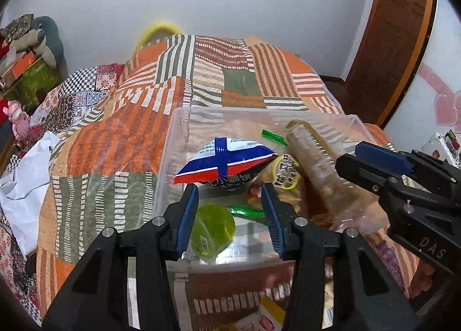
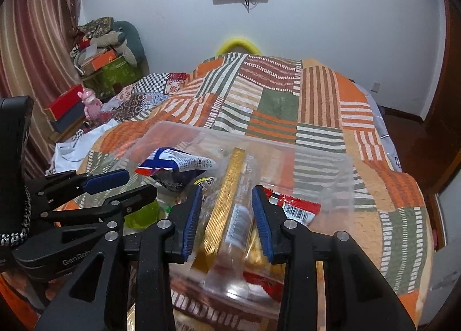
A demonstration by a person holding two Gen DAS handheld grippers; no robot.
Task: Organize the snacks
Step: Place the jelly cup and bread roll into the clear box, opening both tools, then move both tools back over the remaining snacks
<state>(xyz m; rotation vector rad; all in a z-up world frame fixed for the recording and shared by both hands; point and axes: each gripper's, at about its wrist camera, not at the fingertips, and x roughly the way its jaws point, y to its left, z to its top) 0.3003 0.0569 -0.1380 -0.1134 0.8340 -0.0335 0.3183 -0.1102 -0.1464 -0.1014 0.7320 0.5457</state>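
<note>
Left wrist, left gripper [image 1: 230, 207] spread, clear bin [image 1: 178, 129] rim

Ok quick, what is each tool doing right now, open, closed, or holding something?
Left tool: open, holding nothing, above the clear bin.
Right tool: open, empty, fingers either side of the long clear snack pack.

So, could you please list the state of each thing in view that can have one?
Clear plastic storage bin: lidless, on the quilt, holding snacks.
Blue, white and red snack bag: sealed, inside the bin.
Long clear biscuit sleeve with gold edge: lying in the bin, between the right jaws, not gripped.
Round green jelly cup: sealed, on the bin floor.
Left gripper: open, empty.
Right gripper: open.
</note>
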